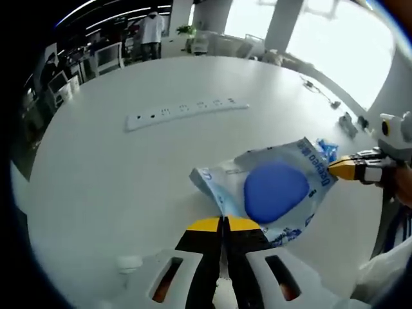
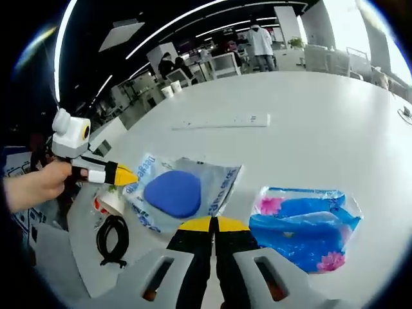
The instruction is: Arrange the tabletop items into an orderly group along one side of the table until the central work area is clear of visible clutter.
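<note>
Step in hand looks like shifting the clear plastic pouch w/ the blue rounded pad inside (image 1: 277, 191) toward 1 side. Left gripper (image 1: 223, 223): fingers clenched on the pouch's near edge. Right gripper (image 2: 213, 224): fingers pressed together at the pouch's near edge in its own view; whether it pinches the film, can't tell. To do it well: drag low & flat, both ends together, so the film doesn't crumple. A 2nd blue-and-pink floral plastic packet (image 2: 302, 226) lies just beside it; a black coiled cable (image 2: 112, 238) is near.

Worktop (image 1: 129, 174): round, white, w/ a long white power strip (image 1: 185, 112) well apart from the pouch. Open office w/ chairs, people standing far off.
</note>
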`<state>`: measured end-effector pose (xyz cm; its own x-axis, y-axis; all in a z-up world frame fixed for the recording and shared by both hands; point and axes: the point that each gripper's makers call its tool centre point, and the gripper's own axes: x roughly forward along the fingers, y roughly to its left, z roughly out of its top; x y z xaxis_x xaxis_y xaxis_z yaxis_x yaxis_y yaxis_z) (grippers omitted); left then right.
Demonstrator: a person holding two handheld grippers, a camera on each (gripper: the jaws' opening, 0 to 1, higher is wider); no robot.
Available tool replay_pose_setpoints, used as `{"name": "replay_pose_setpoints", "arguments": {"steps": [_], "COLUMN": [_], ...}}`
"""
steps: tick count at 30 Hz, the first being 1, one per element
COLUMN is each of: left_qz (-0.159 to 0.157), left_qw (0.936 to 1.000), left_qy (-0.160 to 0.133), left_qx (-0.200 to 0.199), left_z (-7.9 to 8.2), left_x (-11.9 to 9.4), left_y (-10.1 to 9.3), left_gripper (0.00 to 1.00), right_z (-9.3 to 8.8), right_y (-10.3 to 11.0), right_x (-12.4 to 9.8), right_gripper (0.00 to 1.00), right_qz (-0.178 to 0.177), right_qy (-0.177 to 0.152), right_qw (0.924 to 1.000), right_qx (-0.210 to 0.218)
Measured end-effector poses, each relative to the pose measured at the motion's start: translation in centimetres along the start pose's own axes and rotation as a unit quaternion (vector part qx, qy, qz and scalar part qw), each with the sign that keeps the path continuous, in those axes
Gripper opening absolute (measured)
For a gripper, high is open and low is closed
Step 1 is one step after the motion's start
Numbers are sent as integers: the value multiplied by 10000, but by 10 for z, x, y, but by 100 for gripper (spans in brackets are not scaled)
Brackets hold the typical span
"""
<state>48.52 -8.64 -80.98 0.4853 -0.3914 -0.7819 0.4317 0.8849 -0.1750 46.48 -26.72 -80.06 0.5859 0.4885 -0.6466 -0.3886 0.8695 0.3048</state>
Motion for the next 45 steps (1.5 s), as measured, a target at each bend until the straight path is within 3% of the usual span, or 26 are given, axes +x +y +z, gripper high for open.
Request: {"name": "replay_pose_setpoints", "arguments": {"steps": [10,24,27,37,42,45], "left_qz": [107,164,189,173,223,256], "left_qw": [9999,9997,9996,9997,9994,9993], "left_qy": [90,184,188,184,78,-44], "left_qx": [45,-35,136,70,249,264], "left_z": [-6,-13,-13,-14,-10,-4], "left_x": [9,14,13,11,8,4], "left_y": [-1,2,2,0,2,3], "left_gripper": [0,0,0,0,9,22], "right_z": [-6,-15,-14,-9,-5,-3], "right_y": [-5,-10,-11,-11,-7,-5], "right_x": [4,8,7,5,2,0], "right_gripper": [0,0,0,0,2,6], "right_qz": [-122,-341,-361,-413,-427,-440], "right_qy": [126,401,389,329,266,229], "right_qw": [9998,9969,9970,9959,9954,9946], "right_qx": [-98,-592,-570,-732,-811,-909]}}
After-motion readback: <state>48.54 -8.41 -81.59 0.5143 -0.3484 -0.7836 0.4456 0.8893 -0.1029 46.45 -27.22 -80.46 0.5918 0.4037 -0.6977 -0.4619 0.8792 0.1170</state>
